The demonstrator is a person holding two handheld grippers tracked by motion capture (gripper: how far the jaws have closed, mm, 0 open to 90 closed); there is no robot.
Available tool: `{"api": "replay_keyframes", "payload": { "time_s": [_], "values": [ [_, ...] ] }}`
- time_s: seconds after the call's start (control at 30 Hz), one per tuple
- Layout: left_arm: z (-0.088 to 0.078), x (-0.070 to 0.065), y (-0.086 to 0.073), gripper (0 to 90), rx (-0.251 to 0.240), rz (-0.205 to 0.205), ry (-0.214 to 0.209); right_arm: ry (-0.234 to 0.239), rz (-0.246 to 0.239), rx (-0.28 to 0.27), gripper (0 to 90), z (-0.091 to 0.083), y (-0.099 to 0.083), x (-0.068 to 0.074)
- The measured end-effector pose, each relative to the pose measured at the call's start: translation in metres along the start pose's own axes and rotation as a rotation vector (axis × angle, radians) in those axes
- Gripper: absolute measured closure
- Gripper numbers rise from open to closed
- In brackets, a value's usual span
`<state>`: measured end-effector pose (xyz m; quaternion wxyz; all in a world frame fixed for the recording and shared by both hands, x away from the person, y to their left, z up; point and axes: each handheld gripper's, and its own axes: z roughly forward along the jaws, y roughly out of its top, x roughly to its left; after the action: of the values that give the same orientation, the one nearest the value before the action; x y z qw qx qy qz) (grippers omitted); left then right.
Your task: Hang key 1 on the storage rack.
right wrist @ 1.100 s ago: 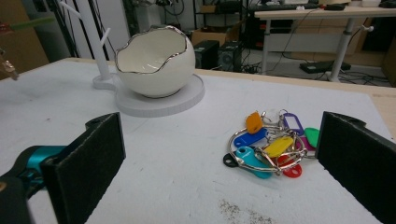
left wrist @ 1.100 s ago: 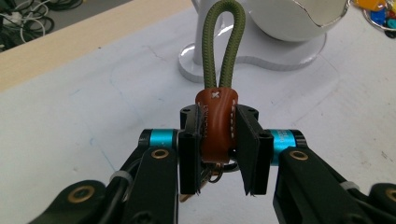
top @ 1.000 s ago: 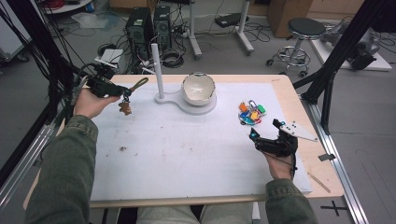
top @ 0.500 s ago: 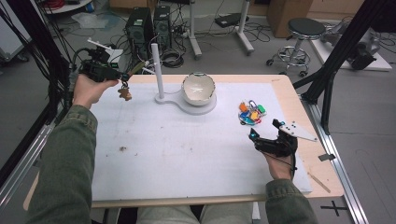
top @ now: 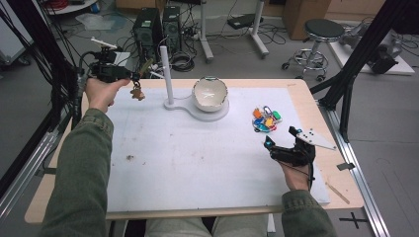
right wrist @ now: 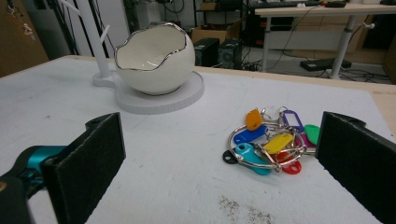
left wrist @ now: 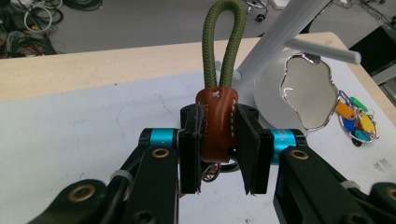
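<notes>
Left tool [left wrist: 219, 154] clamped on brown leather keychain [left wrist: 215, 123], right tool [right wrist: 224, 163] wide open near key tags [right wrist: 271, 142]

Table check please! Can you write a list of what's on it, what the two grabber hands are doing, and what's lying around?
Surface: white mat over a wooden table; a few dark specks on the mat.
Job's things: brown leather keychain with a green cord loop; white stand with an eggshell-shaped bowl on its base; bunch of coloured key tags lying on the mat.
Clutter: nothing seen besides the specks.
Grippers: left gripper raised near the table's far left corner, shut on the keychain; right gripper low over the mat, open, facing the key tags.
Cables: one trails from the left gripper.
Surroundings: computer towers, a stool and floor cables behind the table.
</notes>
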<state>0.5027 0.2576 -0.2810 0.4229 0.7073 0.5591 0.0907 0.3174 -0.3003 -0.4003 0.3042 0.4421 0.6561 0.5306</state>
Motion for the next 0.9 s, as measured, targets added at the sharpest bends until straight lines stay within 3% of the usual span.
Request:
{"api": "replay_keyframes", "payload": {
  "time_s": [0.1, 0.23, 0.33, 0.43, 0.53, 0.7, 0.9],
  "values": [
    [0.008, 0.001, -0.001, 71.3, 0.011, -0.009, 0.017, 0.001, -0.001, 0.0, 0.7, 0.0, 0.0, 0.0],
    [0.015, 0.003, -0.003, 71.3, 0.016, -0.024, 0.015, 0.002, -0.002, -0.003, 0.7, 0.0, 0.0, 0.0],
    [0.019, 0.008, -0.007, 71.4, 0.004, -0.064, 0.004, 0.004, 0.001, 0.001, 0.8, -0.001, -0.001, 0.001],
    [0.023, 0.014, -0.014, 71.4, 0.024, -0.073, 0.002, 0.004, -0.002, 0.001, 0.8, -0.001, -0.001, 0.001],
    [0.025, 0.019, -0.019, 71.4, 0.027, -0.086, -0.02, 0.002, -0.002, 0.002, 0.8, -0.001, -0.001, 0.001],
    [0.021, 0.027, -0.023, 71.5, -0.024, -0.142, -0.074, 0.002, -0.008, 0.004, 0.8, 0.0, -0.001, 0.001],
    [0.02, 0.027, -0.025, 71.5, -0.033, -0.136, -0.131, 0.003, -0.008, 0.006, 0.8, 0.0, -0.001, 0.002]
  ]
}}
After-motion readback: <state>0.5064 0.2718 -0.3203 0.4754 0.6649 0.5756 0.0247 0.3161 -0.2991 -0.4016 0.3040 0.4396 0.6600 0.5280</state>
